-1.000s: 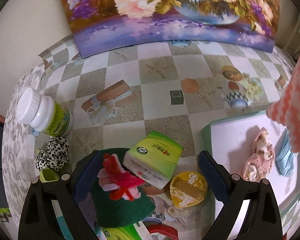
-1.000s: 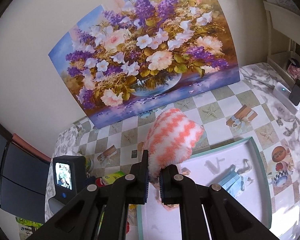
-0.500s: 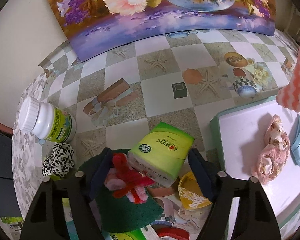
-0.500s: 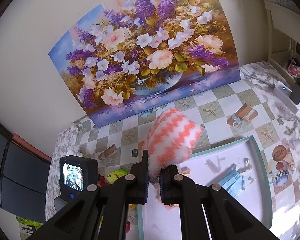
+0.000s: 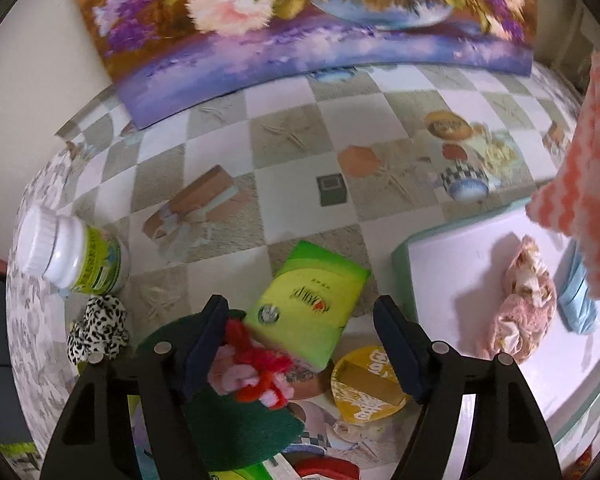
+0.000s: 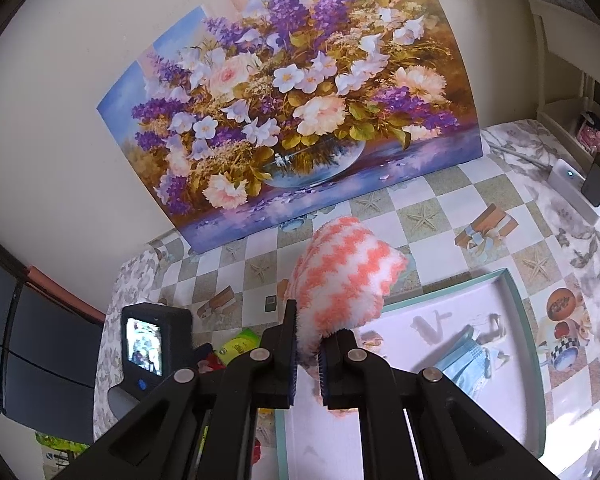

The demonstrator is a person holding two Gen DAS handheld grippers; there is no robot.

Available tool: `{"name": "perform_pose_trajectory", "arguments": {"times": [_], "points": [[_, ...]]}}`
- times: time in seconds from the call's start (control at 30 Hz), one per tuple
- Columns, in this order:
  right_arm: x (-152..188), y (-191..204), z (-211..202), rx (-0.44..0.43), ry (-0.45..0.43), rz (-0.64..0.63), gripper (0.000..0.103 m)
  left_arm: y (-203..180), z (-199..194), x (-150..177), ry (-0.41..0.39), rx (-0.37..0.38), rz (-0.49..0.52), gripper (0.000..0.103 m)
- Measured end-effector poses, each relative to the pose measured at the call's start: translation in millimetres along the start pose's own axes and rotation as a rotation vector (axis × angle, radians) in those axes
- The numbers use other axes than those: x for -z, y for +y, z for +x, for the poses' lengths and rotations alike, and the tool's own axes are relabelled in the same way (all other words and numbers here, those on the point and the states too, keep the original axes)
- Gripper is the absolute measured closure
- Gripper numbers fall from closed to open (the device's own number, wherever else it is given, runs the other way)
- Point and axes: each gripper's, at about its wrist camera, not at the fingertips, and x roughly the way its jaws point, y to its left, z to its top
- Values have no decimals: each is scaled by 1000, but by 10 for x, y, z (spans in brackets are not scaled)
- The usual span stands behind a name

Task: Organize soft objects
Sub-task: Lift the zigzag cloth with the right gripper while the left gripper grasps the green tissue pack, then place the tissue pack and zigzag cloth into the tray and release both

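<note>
We are pinching the fluffy orange-and-white zigzag cloth (image 6: 342,276) in our right gripper (image 6: 307,354) above the white teal-rimmed tray (image 6: 528,308), ready to drop it in, while spreading our left gripper's (image 5: 300,344) 2 fingers around the green felt hat with red pompom (image 5: 236,408) beside that tray, without gripping yet.

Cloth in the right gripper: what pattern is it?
Orange-and-white zigzag stripes on the fluffy cloth, clearest in the right wrist view.

- The orange-and-white towel (image 6: 342,280), centre of the right wrist view, is fluffy cloth.
- The tissue pack (image 5: 310,312), lower centre of the left wrist view, is glossy plastic film.
- The green felt piece (image 5: 236,428) below it looks matt and fuzzy.
- The bottle (image 5: 74,256) at left is smooth white plastic.
- The tablecloth (image 5: 284,208) has a slight sheen.
</note>
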Motion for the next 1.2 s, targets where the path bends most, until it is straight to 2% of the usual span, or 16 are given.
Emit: {"name": "perform_pose_trajectory", "arguments": {"times": [0.17, 0.3, 0.37, 0.4, 0.43, 0.47, 0.5, 0.6, 0.7, 0.9, 1.03, 1.2], "points": [[-15, -24, -54, -16, -9, 5, 95, -129, 160, -65, 52, -73, 98, 27], [-21, -49, -63, -25, -9, 11, 95, -162, 310, -103, 103, -86, 148, 27], [-25, -53, -68, -24, -11, 12, 95, -146, 328, -135, 101, -66, 150, 27], [-27, -57, -69, -25, -11, 14, 95, -136, 332, -149, 108, -47, 148, 29], [-30, -64, -69, -26, -11, 16, 95, -126, 340, -163, 117, -32, 146, 35], [-31, -71, -70, -26, -12, 19, 95, -118, 342, -174, 122, -16, 146, 46], [-32, -81, -73, -26, -12, 21, 95, -111, 337, -187, 125, 10, 145, 50], [-32, -105, -93, -26, -14, 27, 95, -96, 334, -205, 130, 16, 146, 50], [-33, -124, -142, -25, -21, 29, 95, 6, 235, -249, 103, -8, 107, 51], [-37, -227, -264, 4, -43, 42, 94, 104, -446, -264, -81, -18, 11, 51], [-35, -401, -344, 28, -53, 79, 94, -83, -784, -172, -150, 91, -50, 51], [-46, -617, -511, 66, -87, 113, 94, -484, -781, -94, -135, 159, -61, 51]]}}
